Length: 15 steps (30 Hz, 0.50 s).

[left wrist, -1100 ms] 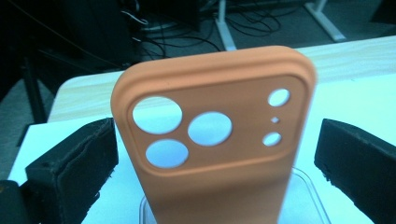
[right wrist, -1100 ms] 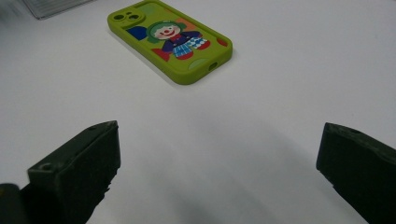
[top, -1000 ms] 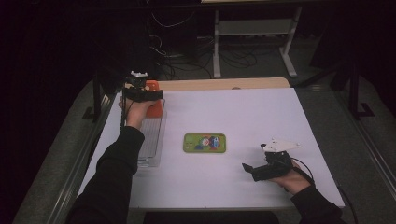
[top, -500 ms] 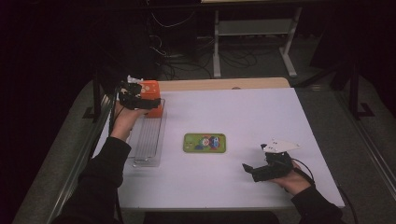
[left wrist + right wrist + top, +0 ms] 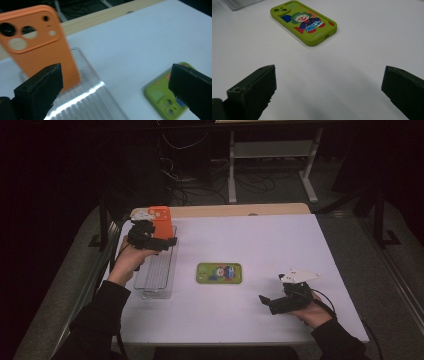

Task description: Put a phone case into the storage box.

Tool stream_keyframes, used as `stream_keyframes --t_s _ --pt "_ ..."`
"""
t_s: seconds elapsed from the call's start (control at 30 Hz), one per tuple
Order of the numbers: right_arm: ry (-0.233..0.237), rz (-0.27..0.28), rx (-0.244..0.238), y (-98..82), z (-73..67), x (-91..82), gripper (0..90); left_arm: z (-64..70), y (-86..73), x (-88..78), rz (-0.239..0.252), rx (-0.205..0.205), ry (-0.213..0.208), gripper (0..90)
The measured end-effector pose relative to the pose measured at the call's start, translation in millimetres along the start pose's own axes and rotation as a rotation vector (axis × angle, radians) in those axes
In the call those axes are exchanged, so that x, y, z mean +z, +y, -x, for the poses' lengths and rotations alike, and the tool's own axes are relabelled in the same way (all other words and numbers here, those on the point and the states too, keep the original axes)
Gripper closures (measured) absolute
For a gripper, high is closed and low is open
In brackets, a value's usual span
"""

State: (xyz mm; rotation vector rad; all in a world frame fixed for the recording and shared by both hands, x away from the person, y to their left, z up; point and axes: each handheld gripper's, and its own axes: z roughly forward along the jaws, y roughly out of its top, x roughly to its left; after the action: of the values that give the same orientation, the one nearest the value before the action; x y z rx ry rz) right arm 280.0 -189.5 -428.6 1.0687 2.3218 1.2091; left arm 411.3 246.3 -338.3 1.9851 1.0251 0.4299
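Just beyond the left gripper's (image 5: 110, 87) wide-open jaws, nearer the left one, the orange case (image 5: 37, 42) stands upright at the far end of the clear rack (image 5: 92, 100), untouched, its long axis vertical. Farther off, past the right jaw, the green case (image 5: 170, 100) lies flat on the table (image 5: 140, 37). The right gripper (image 5: 324, 87), jaws open and empty, faces that green case (image 5: 303, 21) straight ahead and looks the nearer to it.

Two phone cases: one orange case (image 5: 161, 221) standing upright at upper left of the frame, one green case (image 5: 219, 273) flat at centre. One clear ribbed tray (image 5: 156, 272) at left. Two grippers: left gripper (image 5: 165, 241), right gripper (image 5: 263, 301). One white surface (image 5: 260, 245).
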Motion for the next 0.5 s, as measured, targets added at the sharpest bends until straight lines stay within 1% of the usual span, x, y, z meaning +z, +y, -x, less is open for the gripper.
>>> stream_keyframes --t_s 0.1,0.13,0.17,0.2,0.23,0.27,0.3,0.37,0.47,0.5 --pt "0.002 0.001 0.0 0.1 0.6 -0.1 0.0 13.4 -2.6 0.2 0.004 0.022 -0.045 0.0" --pt "0.003 0.002 -0.001 0.1 1.2 -0.2 0.0 22.2 -4.0 0.7 0.009 0.033 -0.076 0.0" --pt "0.003 0.002 -0.001 0.1 1.2 -0.2 0.0 22.2 -4.0 0.7 0.009 0.033 -0.076 0.0" --pt "0.007 -0.001 0.001 0.3 1.2 -0.5 0.0 27.0 -4.8 1.5 0.013 0.032 -0.089 0.0" --pt "0.007 0.002 -0.004 0.6 1.6 -0.6 0.0 36.3 -6.1 3.2 0.02 0.042 -0.121 0.0" --pt "0.005 0.009 -0.012 0.9 2.2 -0.5 0.0 40.7 -6.9 4.3 0.017 0.059 -0.134 0.0" --pt "0.005 0.009 -0.012 0.9 2.2 -0.5 0.0 40.7 -6.9 4.3 0.017 0.059 -0.134 0.0" --pt "0.011 0.003 -0.013 0.7 2.8 -0.5 0.0 50.3 -8.6 7.0 0.02 0.081 -0.159 0.0" --pt "0.011 0.006 -0.017 1.2 3.2 -0.4 0.0 63.2 -12.5 11.4 0.019 0.099 -0.195 0.0" --pt "0.011 0.006 -0.017 1.2 3.2 -0.4 0.0 67.4 -14.0 12.7 0.018 0.099 -0.206 0.0"
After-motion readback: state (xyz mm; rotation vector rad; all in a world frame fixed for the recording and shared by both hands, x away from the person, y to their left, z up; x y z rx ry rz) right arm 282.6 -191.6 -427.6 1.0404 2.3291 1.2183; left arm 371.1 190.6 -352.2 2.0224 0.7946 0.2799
